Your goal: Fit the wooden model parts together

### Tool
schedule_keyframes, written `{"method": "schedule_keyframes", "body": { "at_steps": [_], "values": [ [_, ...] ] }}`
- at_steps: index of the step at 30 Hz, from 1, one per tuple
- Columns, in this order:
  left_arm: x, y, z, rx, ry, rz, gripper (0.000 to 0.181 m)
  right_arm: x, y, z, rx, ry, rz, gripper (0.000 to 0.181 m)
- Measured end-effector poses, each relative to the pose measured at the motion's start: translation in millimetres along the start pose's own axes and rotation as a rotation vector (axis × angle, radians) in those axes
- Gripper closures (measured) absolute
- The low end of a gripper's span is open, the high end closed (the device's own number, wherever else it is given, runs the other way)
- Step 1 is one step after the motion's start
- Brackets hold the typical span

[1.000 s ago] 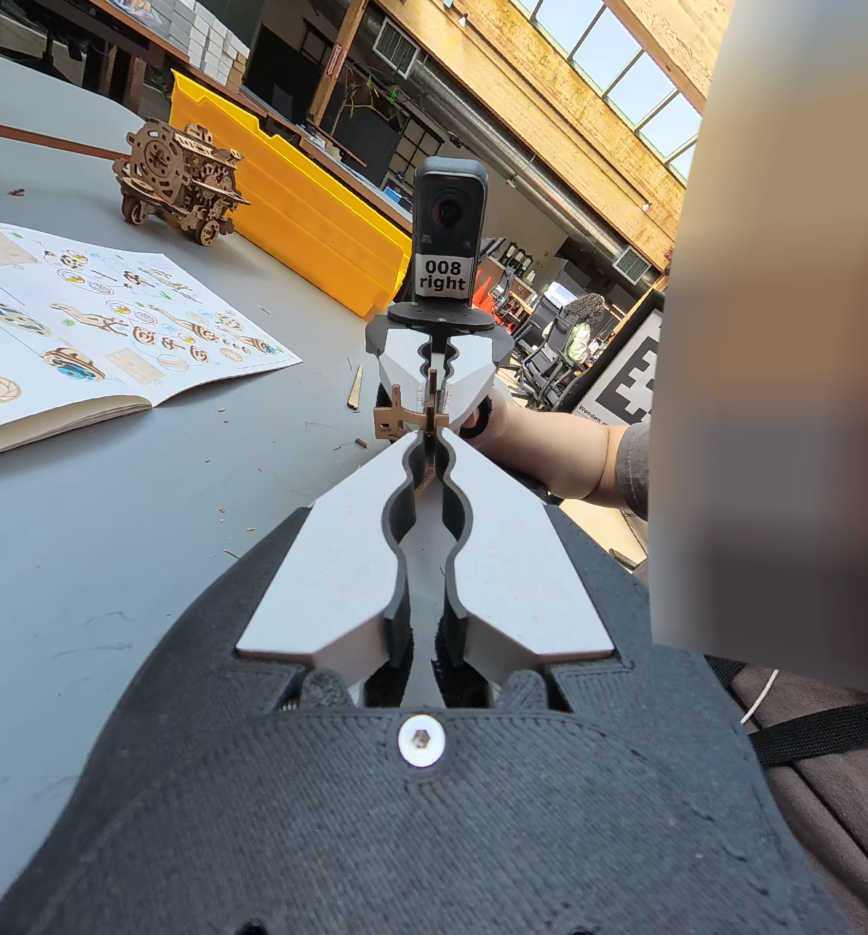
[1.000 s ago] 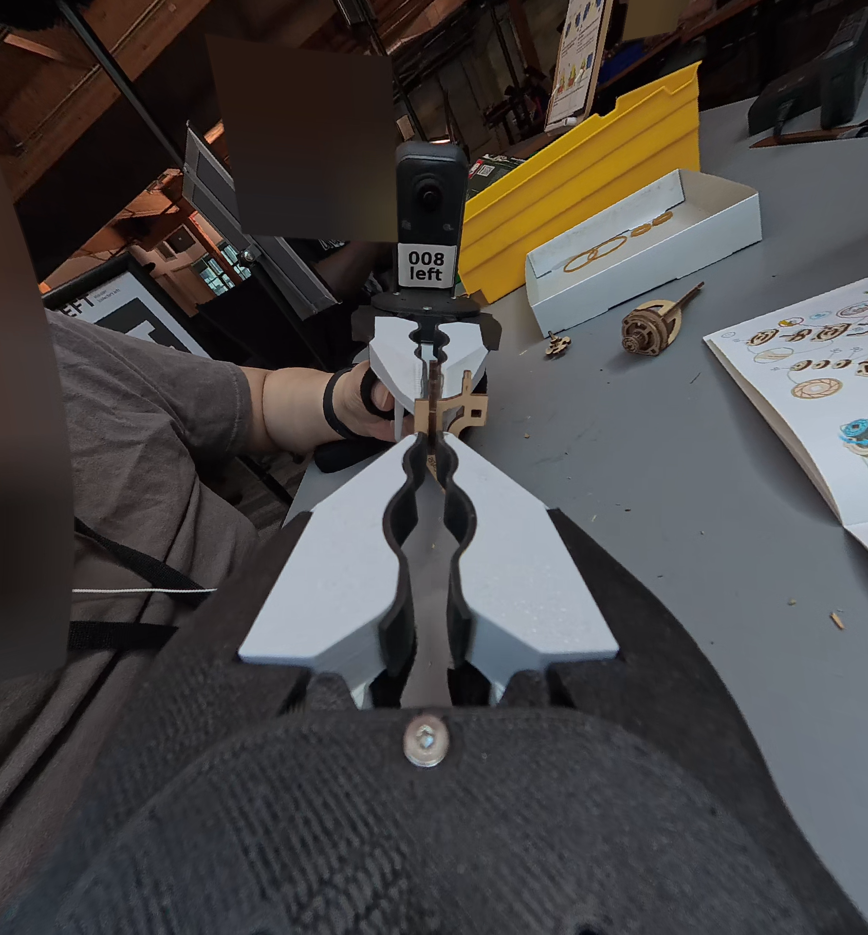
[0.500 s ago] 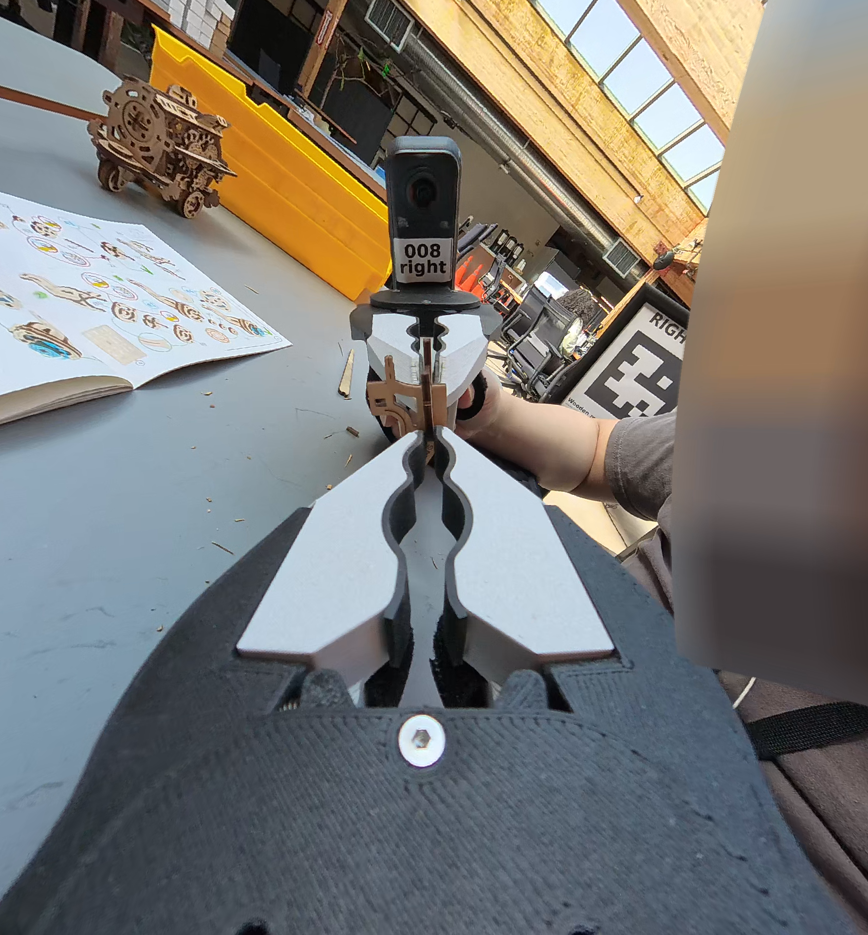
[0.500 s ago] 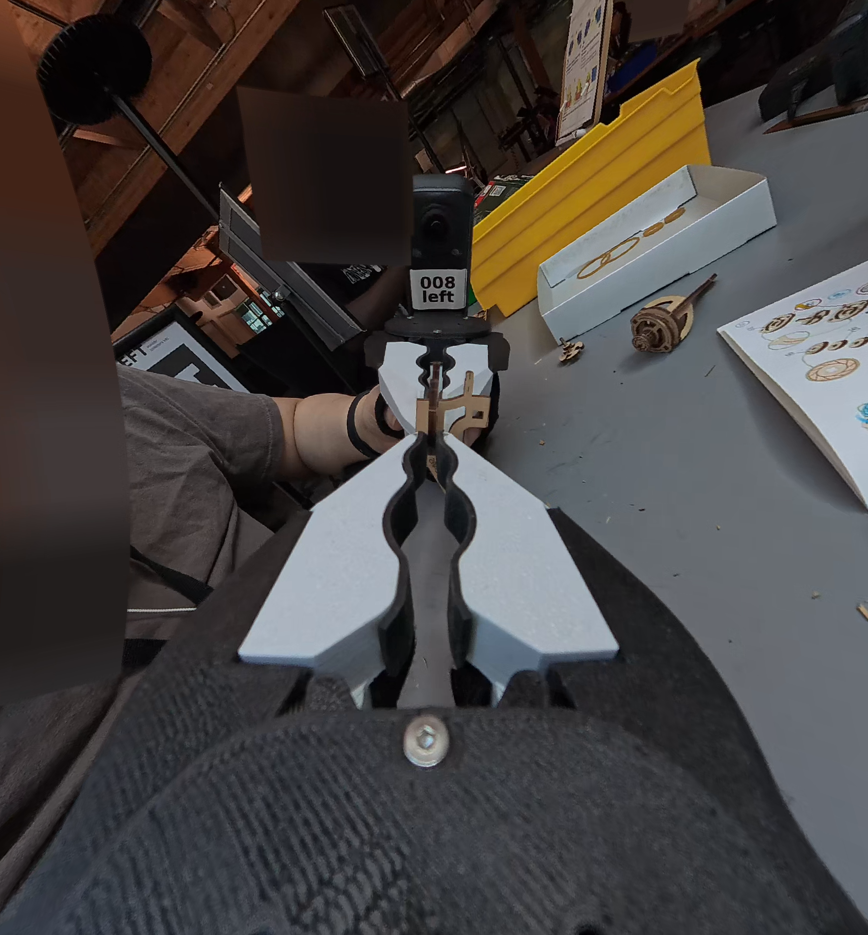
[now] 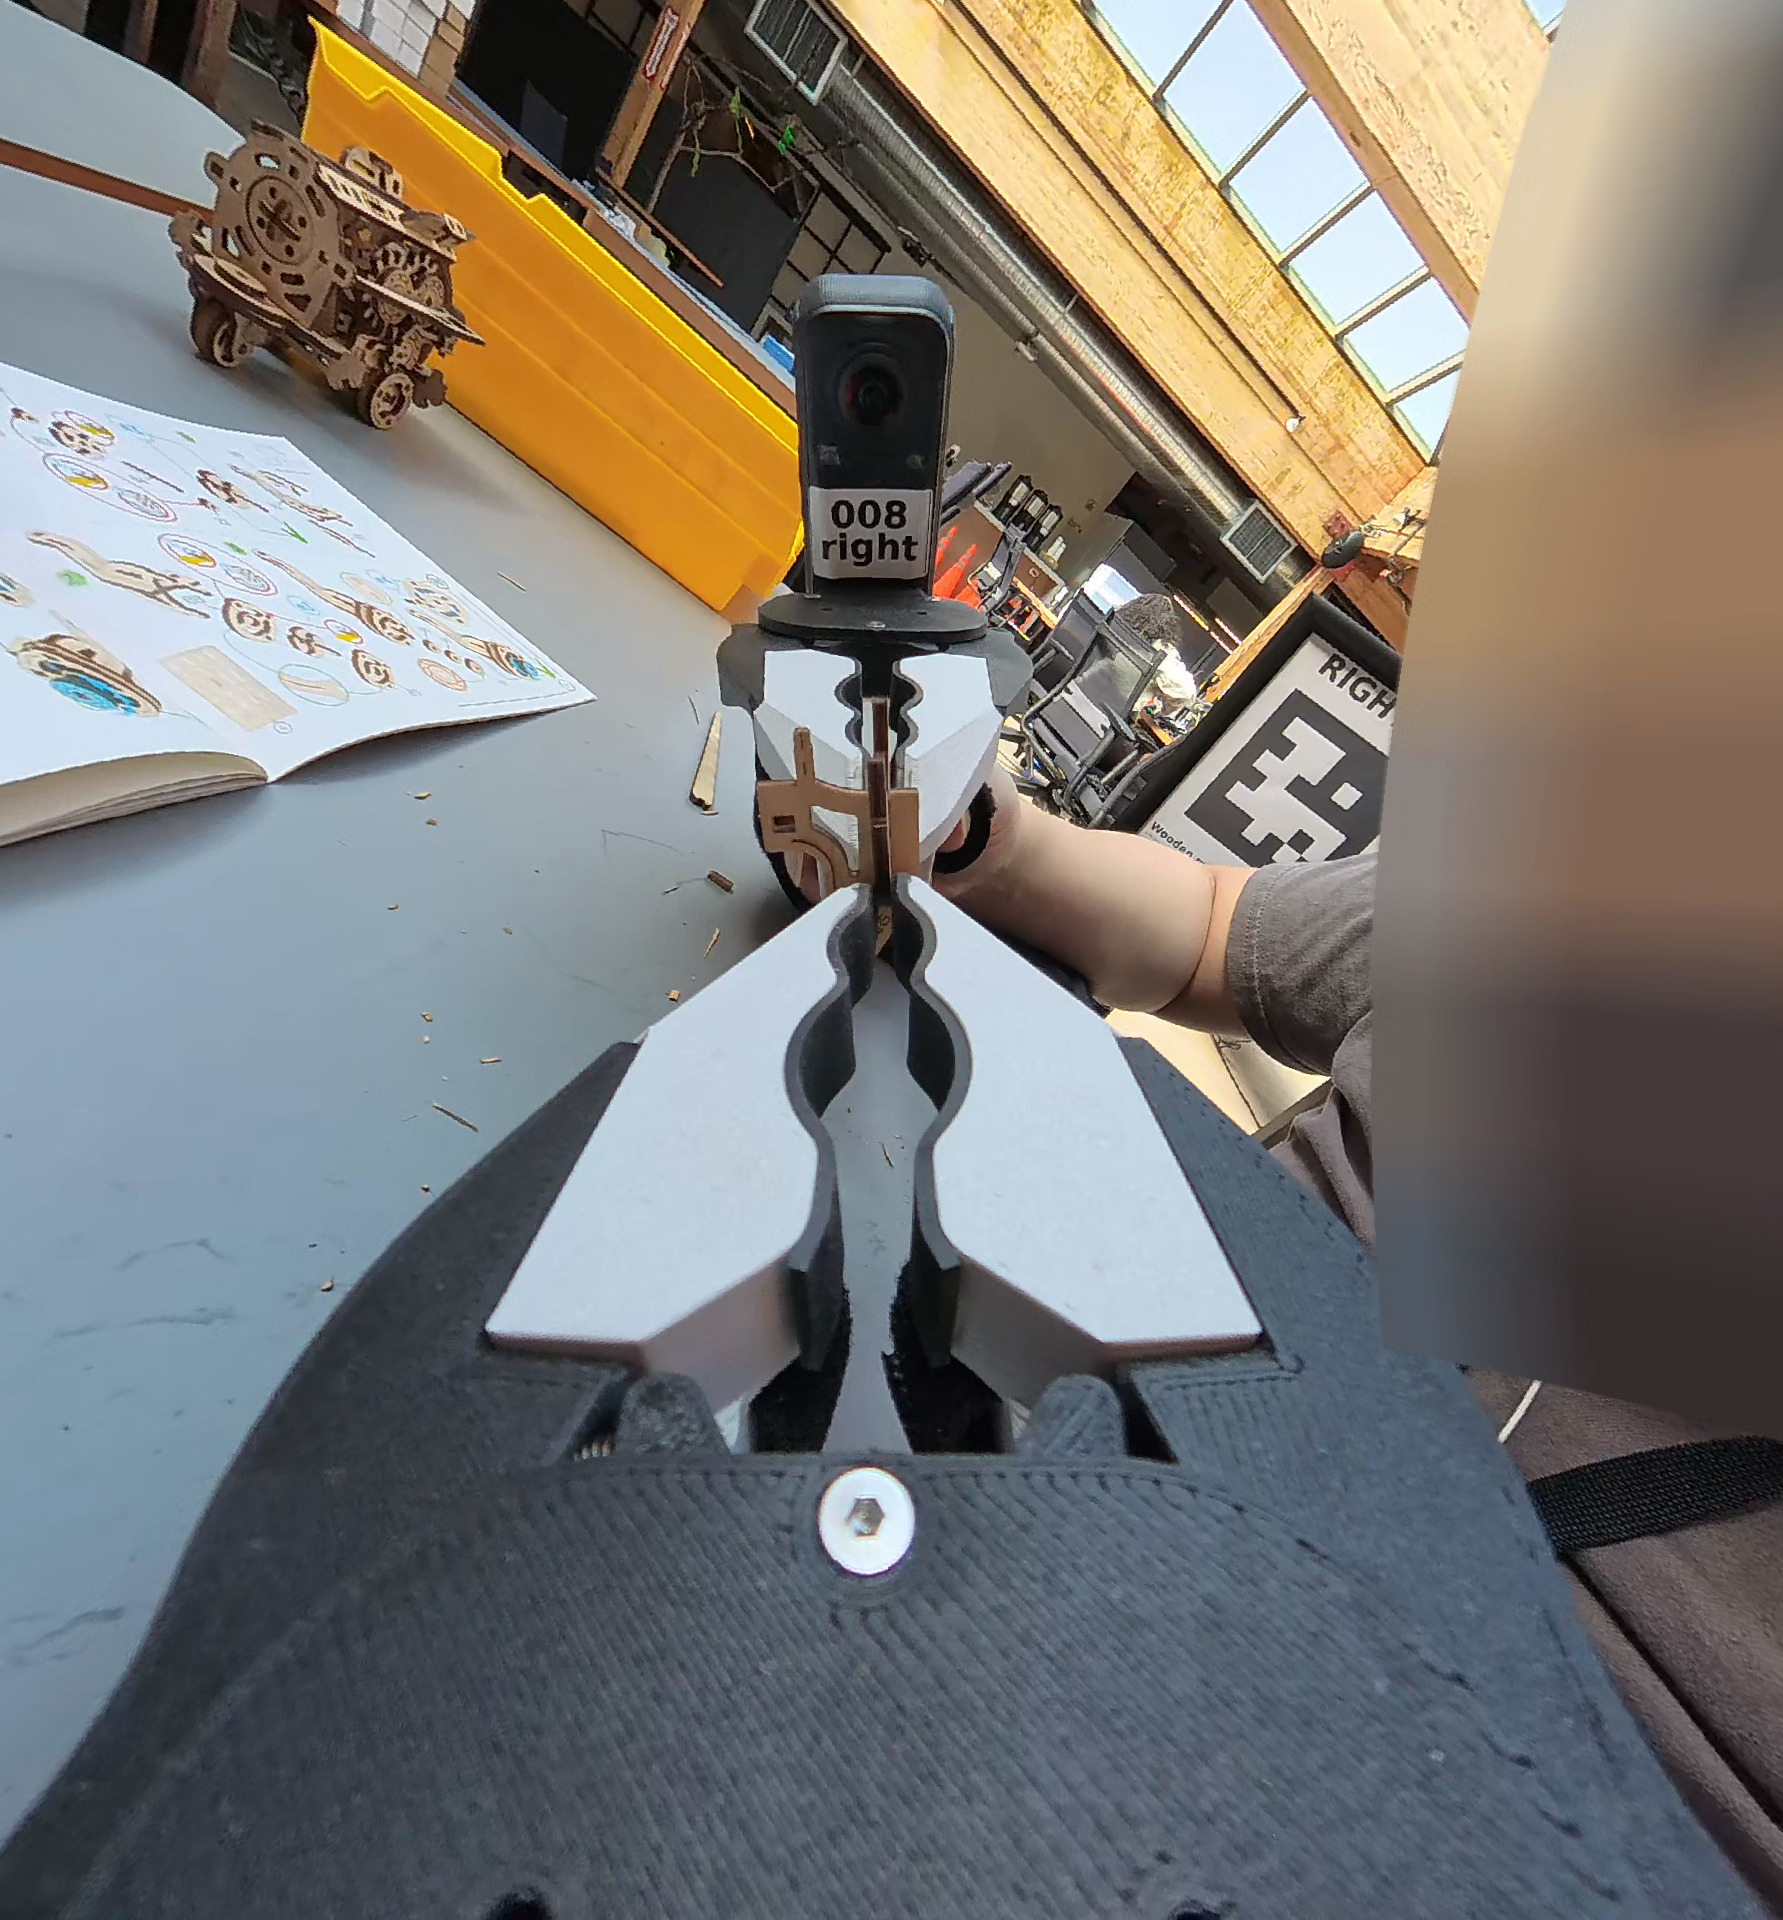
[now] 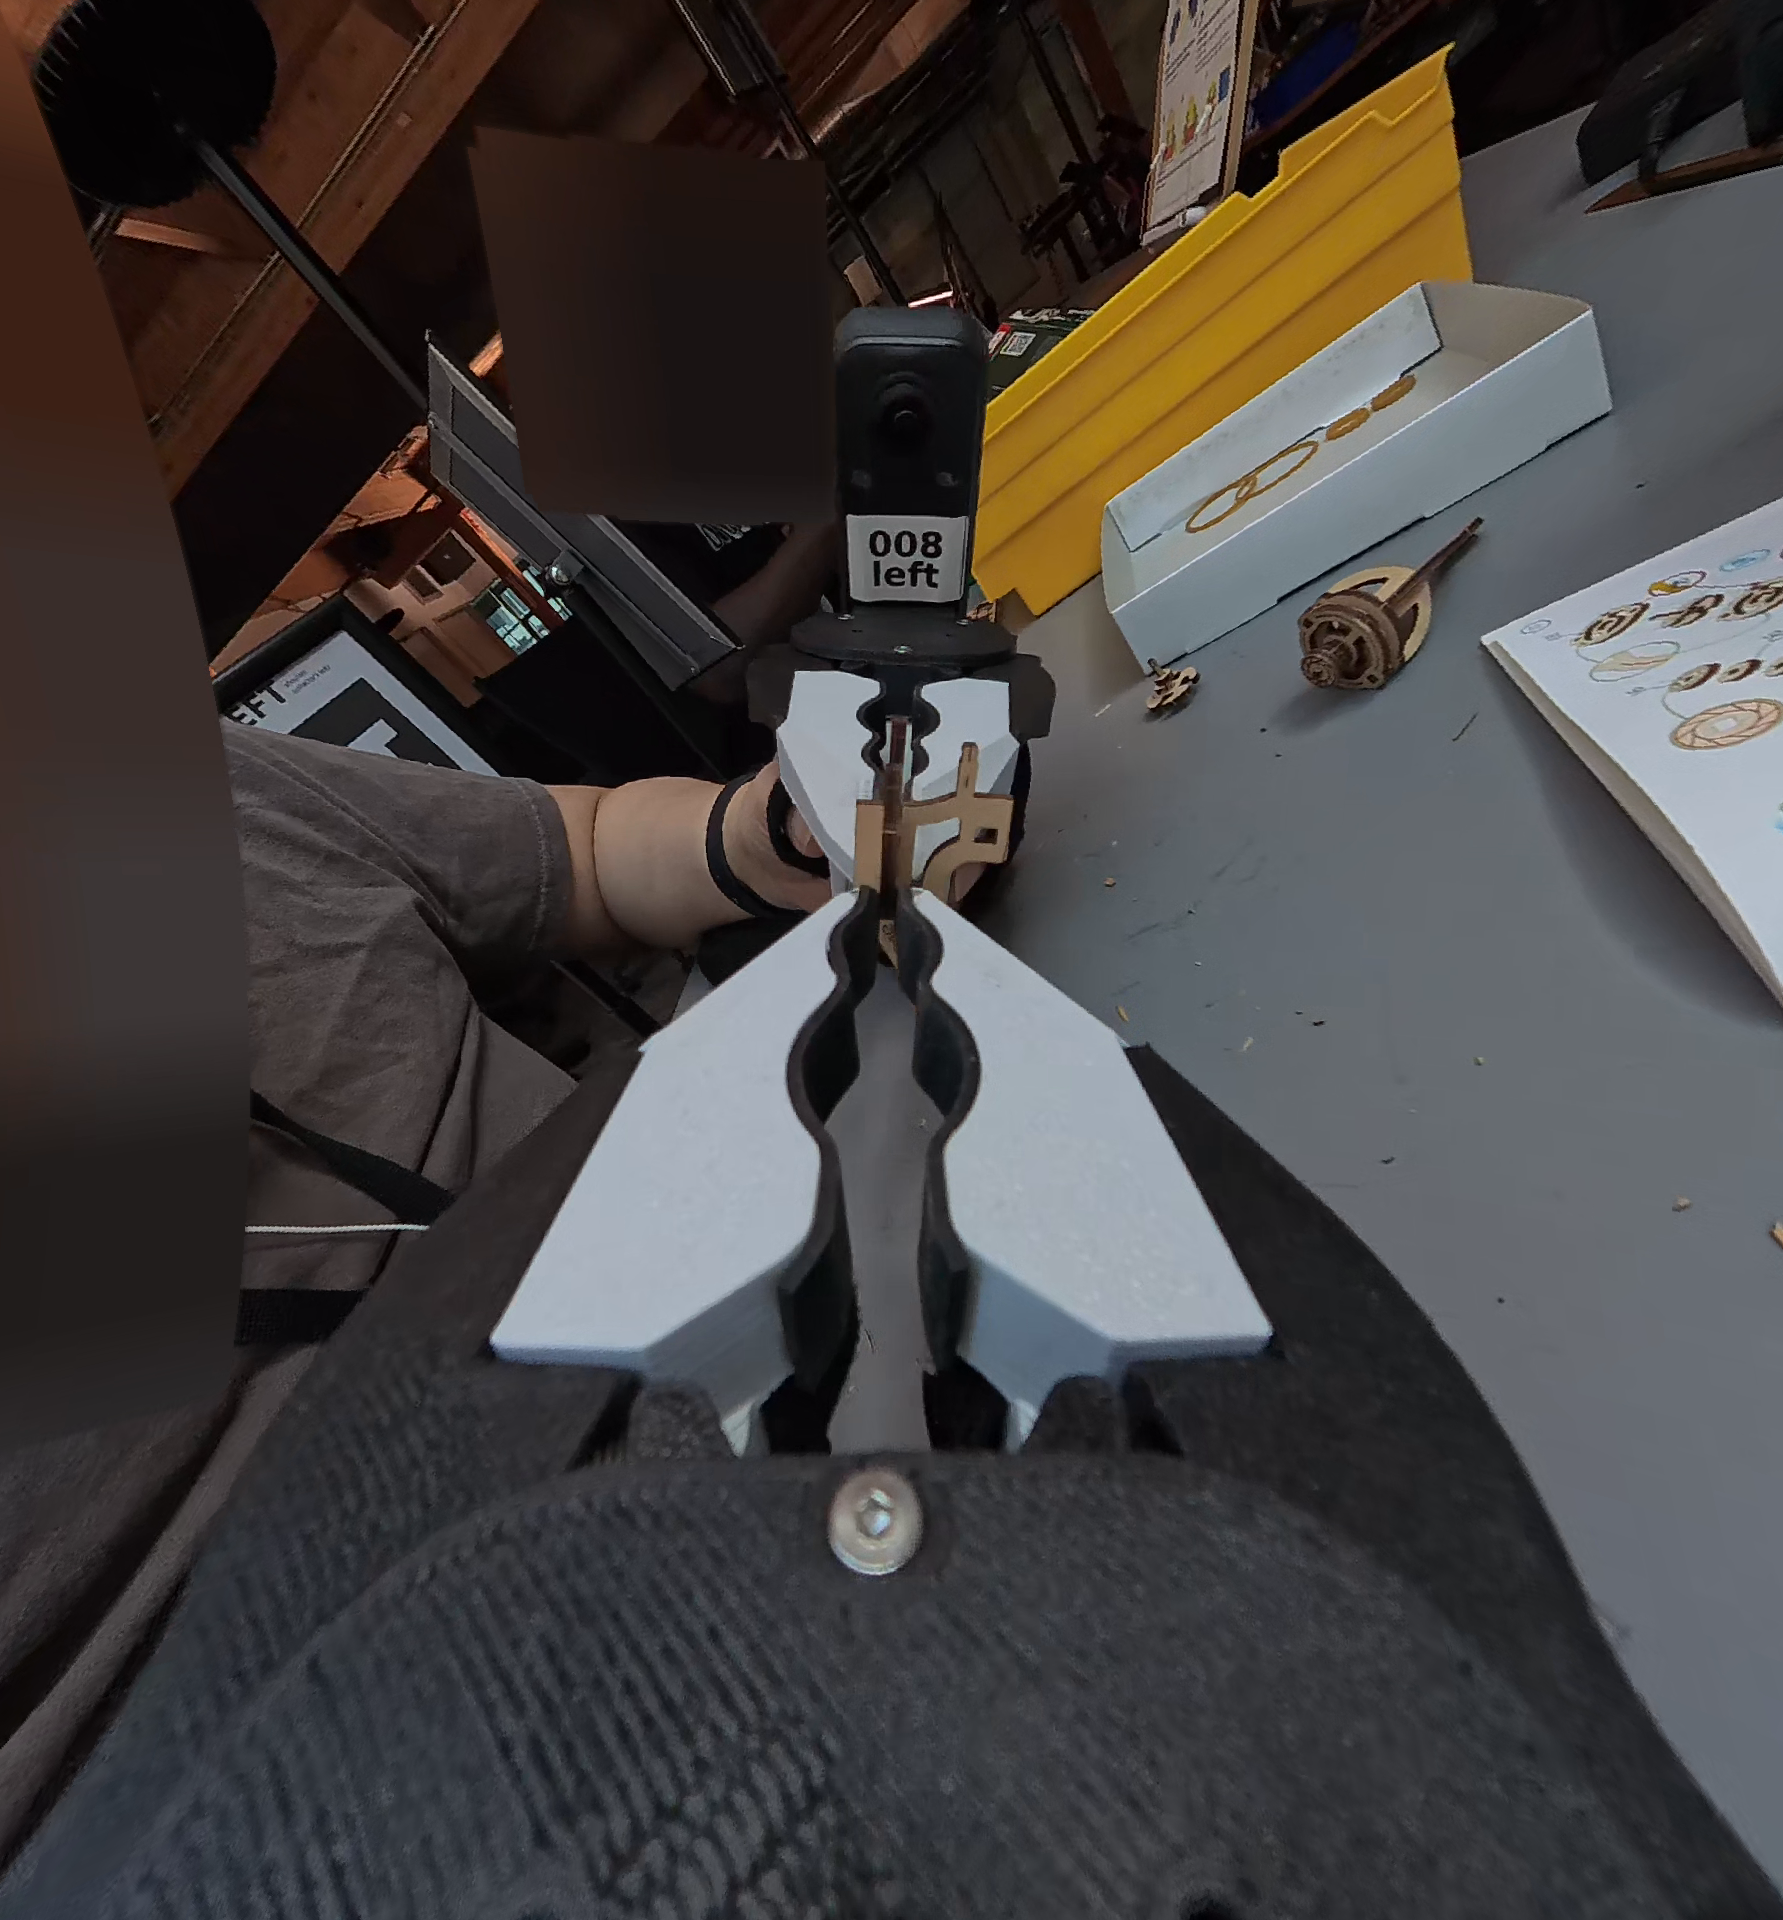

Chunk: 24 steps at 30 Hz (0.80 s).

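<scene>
Grey table [image 5: 191, 1039] under a timber roof with skylights carries an open instruction booklet [image 5: 170, 613] near its far left edge, a finished wooden model cart [image 5: 321, 275] beyond it, and a yellow bin [image 5: 575, 353] along the far edge. From the right wrist view a white box [image 6: 1386, 457] sits by the bin, with a small wooden gear assembly [image 6: 1370, 623] just beside it.

Both tools meet nose to nose above the near edge of the table. The left hand-held gripper [image 5: 879, 914] is clenched on a thin wooden strip [image 5: 876, 821] standing on edge. The right hand-held gripper [image 6: 889, 920] is likewise clenched, grasping the flat wooden bracket piece [image 6: 954, 831], which crosses the strip at right angles.

Compared with a second ago, the bracket has turned and slid further onto the strip, and the pair has lifted slightly toward the cameras. Now the two parts touch and look slotted together, though how deep the joint sits cannot be told. That suggests the fit is nearly made; a final squeeze along the slot seems all that is left.
</scene>
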<state>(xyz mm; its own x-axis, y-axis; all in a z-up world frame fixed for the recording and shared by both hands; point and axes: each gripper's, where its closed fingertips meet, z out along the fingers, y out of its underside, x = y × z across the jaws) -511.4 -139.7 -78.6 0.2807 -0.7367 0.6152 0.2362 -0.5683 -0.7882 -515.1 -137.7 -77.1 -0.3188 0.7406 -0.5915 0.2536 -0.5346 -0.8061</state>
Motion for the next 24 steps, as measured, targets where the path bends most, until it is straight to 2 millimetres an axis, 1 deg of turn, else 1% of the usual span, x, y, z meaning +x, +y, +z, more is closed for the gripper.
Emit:
{"method": "schedule_keyframes", "body": {
  "at_steps": [7,24],
  "values": [
    [-3.0,1.2,-1.3,0.005,-0.007,-0.019,0.180,2.5,5.3,2.7,-0.020,0.005,0.015,0.180],
    [-6.0,5.6,-0.4,-0.015,-0.032,-0.023,0.181,5.5,8.3,3.1,-0.033,0.025,0.016,0.179]
  ]
}}
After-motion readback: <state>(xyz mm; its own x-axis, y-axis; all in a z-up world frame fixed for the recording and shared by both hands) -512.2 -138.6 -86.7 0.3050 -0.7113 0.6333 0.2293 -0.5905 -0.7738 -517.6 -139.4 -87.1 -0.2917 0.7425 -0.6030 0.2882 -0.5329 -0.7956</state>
